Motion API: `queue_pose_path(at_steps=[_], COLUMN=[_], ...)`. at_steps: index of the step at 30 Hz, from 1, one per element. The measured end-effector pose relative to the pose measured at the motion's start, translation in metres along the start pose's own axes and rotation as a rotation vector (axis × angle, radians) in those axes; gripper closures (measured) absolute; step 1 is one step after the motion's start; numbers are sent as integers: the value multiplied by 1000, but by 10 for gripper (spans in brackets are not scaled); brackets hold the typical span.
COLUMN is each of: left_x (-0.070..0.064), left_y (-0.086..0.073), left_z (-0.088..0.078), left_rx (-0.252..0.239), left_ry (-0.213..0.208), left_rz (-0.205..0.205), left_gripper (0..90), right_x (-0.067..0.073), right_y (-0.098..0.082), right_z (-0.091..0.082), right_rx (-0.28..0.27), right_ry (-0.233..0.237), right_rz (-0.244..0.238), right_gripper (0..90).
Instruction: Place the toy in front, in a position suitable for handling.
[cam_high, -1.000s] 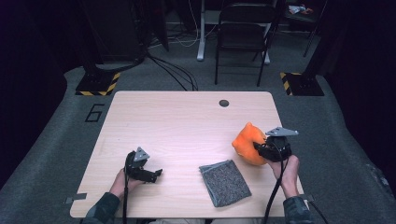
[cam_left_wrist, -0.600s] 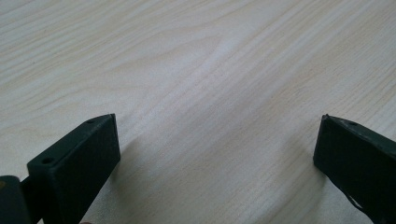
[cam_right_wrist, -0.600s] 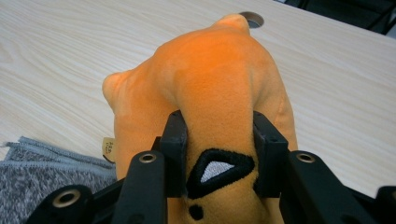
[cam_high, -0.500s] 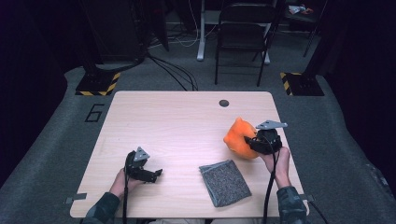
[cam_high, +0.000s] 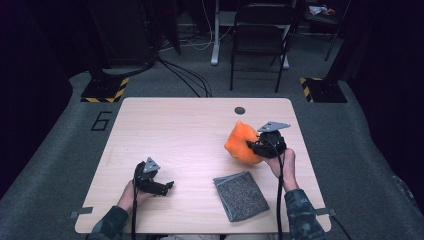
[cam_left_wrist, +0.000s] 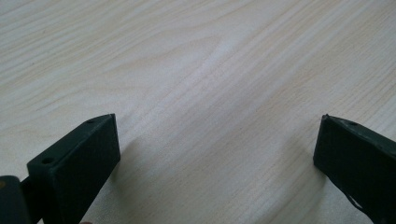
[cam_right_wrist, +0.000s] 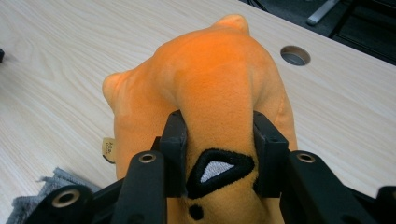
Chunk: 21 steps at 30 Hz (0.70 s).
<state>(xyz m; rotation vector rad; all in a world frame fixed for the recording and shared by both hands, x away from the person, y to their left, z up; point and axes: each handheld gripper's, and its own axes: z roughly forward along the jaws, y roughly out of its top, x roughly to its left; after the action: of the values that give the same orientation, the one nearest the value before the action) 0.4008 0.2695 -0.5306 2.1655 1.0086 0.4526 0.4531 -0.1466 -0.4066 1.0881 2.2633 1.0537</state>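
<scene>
An orange plush toy (cam_high: 241, 144) with a black-edged triangle patch is pinched by my right gripper (cam_high: 256, 147) at the right of the wooden table (cam_high: 185, 135). In the right gripper view both jaws squeeze a fold of the orange plush toy (cam_right_wrist: 210, 84), and my right gripper (cam_right_wrist: 217, 154) is shut on it. A grey cloth (cam_high: 241, 195) lies flat near the front edge, just left of my right forearm; the grey cloth's corner (cam_right_wrist: 46, 186) appears in the right gripper view too. My left gripper (cam_high: 162, 187) rests at the front left, open, with bare wood between its jaws (cam_left_wrist: 217, 158).
A round cable hole (cam_high: 240, 110) sits near the table's far edge. A folding chair (cam_high: 260, 35), cables and yellow-black striped stand bases (cam_high: 105, 90) are on the floor beyond the table.
My right gripper has carried the orange plush toy leftward and away from the front edge. The left gripper and the grey cloth have stayed put.
</scene>
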Motion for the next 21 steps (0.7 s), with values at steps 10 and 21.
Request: queue_pose_path(at_steps=[10, 21], left_x=[0, 0], left_y=[0, 0], left_z=[0, 0], left_rx=[1, 0], left_ry=[0, 0], left_rz=[2, 0], left_gripper=[0, 0], right_x=[16, 30], right_y=[15, 25], right_z=[16, 34], right_rx=[-1, 7], right_ry=[60, 109], right_rz=[-52, -99], right_gripper=[620, 613])
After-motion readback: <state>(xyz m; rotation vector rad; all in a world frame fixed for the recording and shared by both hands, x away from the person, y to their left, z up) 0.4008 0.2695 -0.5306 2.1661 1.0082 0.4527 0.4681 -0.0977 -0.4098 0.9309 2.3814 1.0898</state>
